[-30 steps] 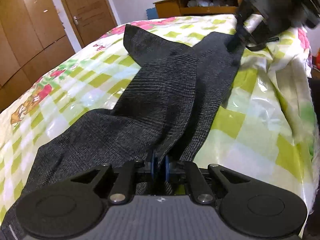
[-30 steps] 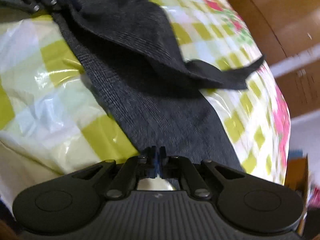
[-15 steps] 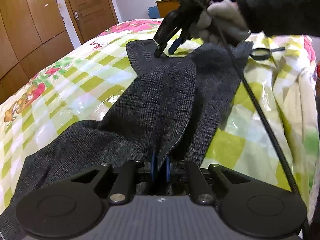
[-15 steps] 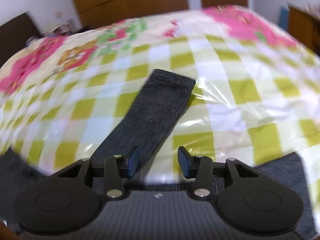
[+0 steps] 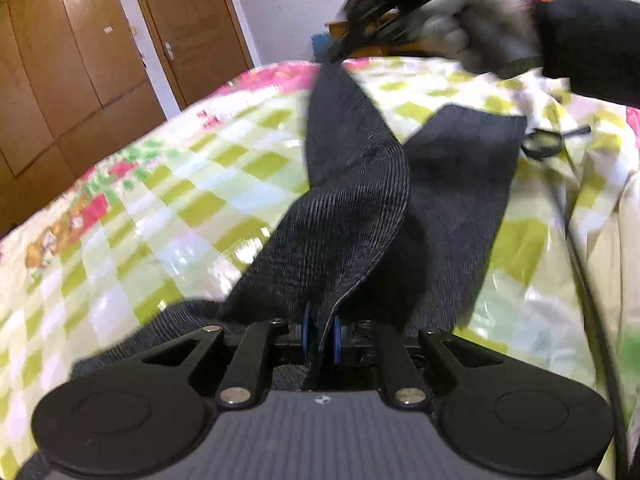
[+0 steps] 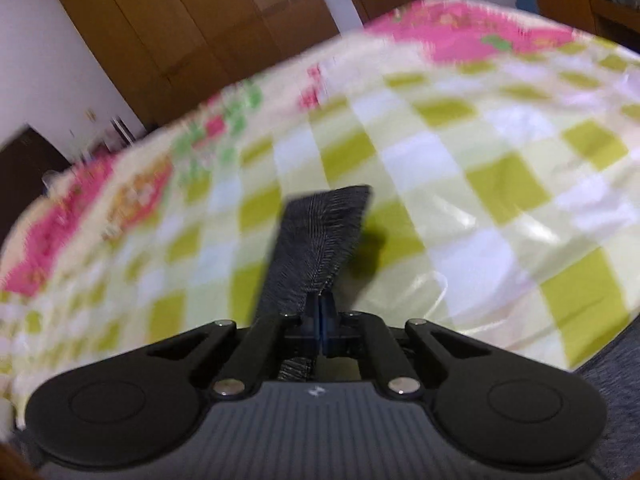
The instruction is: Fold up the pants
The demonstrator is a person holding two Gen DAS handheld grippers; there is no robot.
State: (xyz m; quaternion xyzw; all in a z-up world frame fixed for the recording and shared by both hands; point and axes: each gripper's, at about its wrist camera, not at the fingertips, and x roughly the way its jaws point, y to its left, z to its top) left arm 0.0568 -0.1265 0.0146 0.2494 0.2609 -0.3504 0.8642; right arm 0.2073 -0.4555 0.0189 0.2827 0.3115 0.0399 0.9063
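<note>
Dark grey pants [image 5: 352, 208] lie on a bed with a green-checked, flowered plastic cover [image 5: 168, 200]. My left gripper [image 5: 320, 336] is shut on the pants' fabric near the crotch or waist. One leg lies flat on the right [image 5: 460, 184]. The other leg rises to my right gripper [image 5: 340, 50], which holds its cuff above the bed at the far end. In the right wrist view my right gripper [image 6: 322, 312] is shut on the cuff end of that leg [image 6: 320, 240].
Brown wardrobe doors [image 5: 68, 60] stand to the left. A black round-framed object [image 5: 544, 144] lies on the cover by the flat leg's cuff. A black cable [image 5: 592, 304] runs along the right. The bed edge drops at right.
My right gripper was open over the far leg's cuff; now it has shut on the cuff and lifted it. My left gripper keeps its hold.
</note>
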